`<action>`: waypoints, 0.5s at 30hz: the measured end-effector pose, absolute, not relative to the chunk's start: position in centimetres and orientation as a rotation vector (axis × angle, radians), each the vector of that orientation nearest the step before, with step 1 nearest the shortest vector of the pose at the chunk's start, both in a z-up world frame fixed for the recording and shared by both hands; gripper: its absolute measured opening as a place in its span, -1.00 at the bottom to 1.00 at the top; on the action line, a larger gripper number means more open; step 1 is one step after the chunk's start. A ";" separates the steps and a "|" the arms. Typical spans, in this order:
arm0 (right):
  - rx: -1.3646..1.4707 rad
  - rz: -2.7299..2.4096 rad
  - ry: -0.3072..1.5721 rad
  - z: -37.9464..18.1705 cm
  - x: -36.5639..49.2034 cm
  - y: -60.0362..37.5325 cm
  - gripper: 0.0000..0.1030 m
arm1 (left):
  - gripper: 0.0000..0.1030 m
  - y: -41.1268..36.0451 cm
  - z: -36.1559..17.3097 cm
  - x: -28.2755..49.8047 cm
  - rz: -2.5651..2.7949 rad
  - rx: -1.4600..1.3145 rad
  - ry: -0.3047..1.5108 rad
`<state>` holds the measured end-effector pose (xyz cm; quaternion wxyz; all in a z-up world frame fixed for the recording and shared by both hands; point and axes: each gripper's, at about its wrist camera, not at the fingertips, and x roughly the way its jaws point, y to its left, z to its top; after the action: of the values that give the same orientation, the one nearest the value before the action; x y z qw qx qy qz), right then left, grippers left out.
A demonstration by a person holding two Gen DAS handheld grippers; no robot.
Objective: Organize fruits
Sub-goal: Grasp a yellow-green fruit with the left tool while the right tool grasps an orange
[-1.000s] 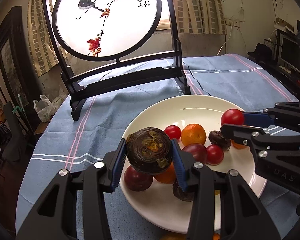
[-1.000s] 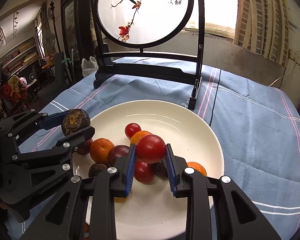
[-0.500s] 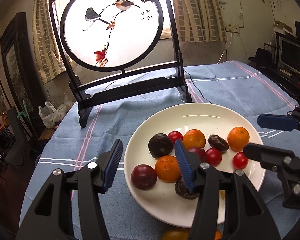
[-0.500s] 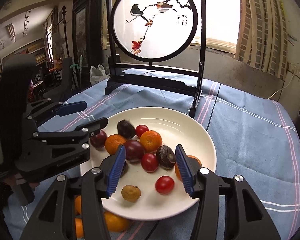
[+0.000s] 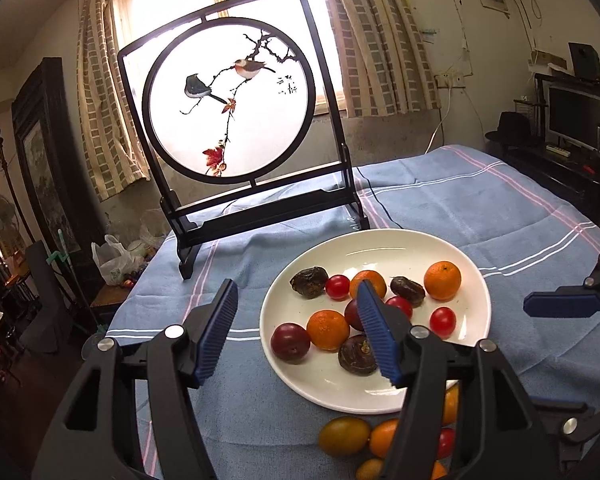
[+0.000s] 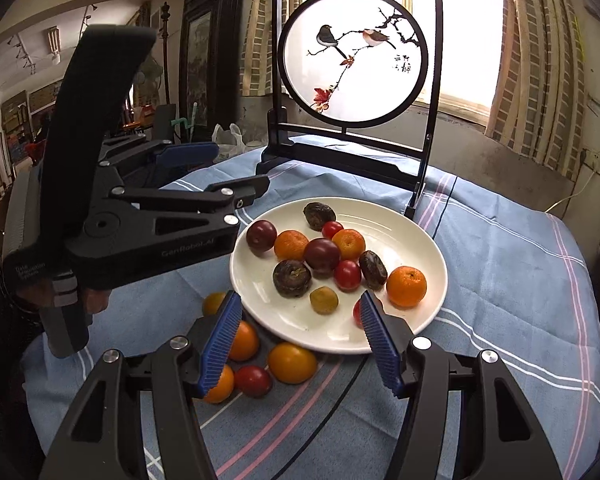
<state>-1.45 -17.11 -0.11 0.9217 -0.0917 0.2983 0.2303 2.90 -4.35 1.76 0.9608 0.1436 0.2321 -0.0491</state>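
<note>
Fruit fills the white plate (image 6: 428, 240) on the blue tablecloth (image 6: 500, 300): mandarins, cherry tomatoes, plums and dark wrinkled pieces. Loose fruit (image 6: 292, 362) lies on the cloth at the plate's seven o'clock. Left gripper (image 5: 296, 332) and right gripper (image 6: 300, 338) have just been opening; both jaws stand apart, holding nothing.
</note>
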 end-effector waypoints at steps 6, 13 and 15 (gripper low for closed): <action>-0.236 0.455 0.662 -1.8 -3.0 -17.3 0.21 | 0.27 -3.1 1.9 0.4 -0.106 0.300 0.466; -0.195 0.506 0.817 -5.9 -3.8 -17.3 0.21 | 0.36 1.2 0.3 -0.9 -0.094 0.233 0.572; -0.143 0.565 0.866 -6.9 -4.0 -16.4 0.21 | 0.36 2.4 -0.5 -0.6 -0.092 0.214 0.612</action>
<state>-3.98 -16.38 -6.95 0.8668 -0.0685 0.4137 0.2698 -0.65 2.35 -0.47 0.9468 0.1053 0.3006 -0.0452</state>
